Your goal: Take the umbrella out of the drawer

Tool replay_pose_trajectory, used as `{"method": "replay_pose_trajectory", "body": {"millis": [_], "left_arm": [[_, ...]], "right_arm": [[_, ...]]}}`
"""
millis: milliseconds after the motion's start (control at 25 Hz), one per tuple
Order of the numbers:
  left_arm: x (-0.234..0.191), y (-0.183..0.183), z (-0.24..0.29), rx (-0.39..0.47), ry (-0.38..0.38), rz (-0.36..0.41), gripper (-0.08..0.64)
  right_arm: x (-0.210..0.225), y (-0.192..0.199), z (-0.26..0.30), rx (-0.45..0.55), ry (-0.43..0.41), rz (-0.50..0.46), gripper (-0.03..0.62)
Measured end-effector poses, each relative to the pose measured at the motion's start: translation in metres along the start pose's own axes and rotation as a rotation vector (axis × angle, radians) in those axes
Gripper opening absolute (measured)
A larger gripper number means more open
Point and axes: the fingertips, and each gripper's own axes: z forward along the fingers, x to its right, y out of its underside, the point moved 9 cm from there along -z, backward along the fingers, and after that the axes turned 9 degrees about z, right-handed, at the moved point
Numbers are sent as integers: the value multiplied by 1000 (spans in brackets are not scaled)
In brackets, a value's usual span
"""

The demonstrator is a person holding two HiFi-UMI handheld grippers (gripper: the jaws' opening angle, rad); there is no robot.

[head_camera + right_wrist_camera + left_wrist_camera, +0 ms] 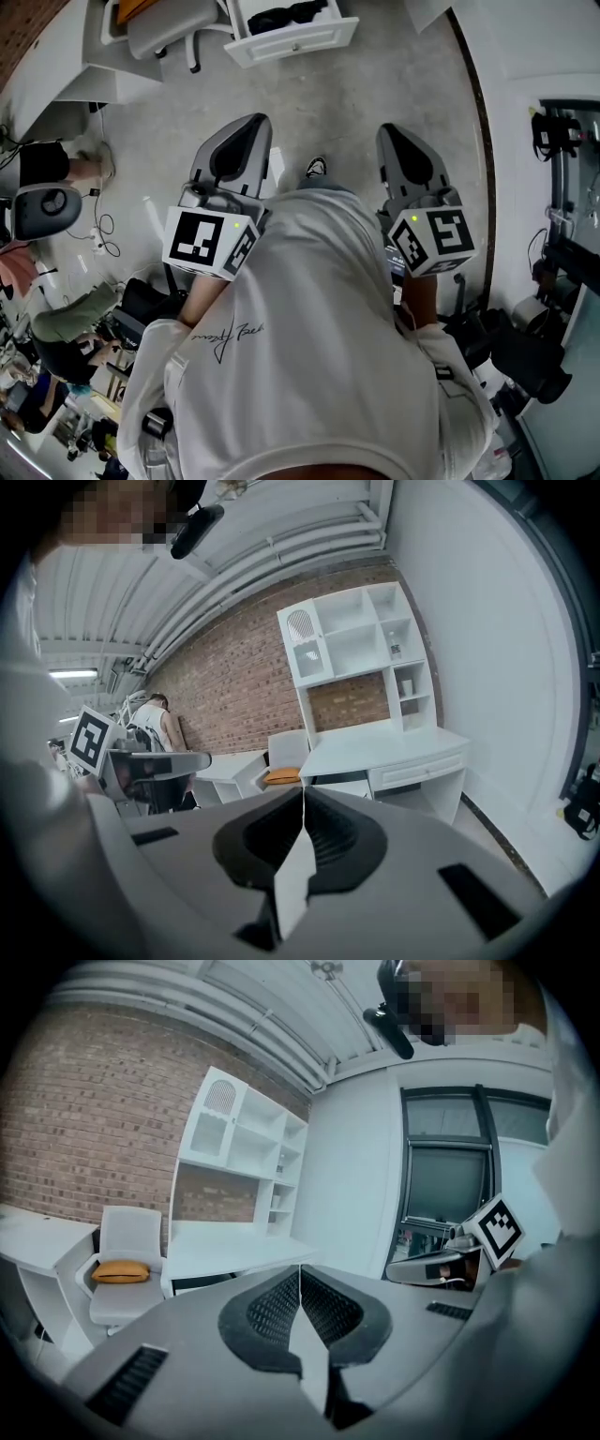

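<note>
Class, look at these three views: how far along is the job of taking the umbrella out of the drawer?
Done: the drawer stands open, a dark item, probably the umbrella, lying inside. In hand: nothing; the left gripper and right gripper are shut and empty, over the floor short of the drawer. Left: reach it, open the fingers, grasp the umbrella and lift it out.
</note>
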Motion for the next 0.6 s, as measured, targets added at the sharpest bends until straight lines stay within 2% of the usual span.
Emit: {"method": "replay_pose_trajectory", "body": {"millis": [320,600], "left_arm": [[-2,-8,34,-16,-24,-9,17],[-2,-6,44,-45,-49,-30,17]], "right_arm": [[37,-13,15,-9,7,23,25],[49,-14,25,-54,-2,29,25]]}}
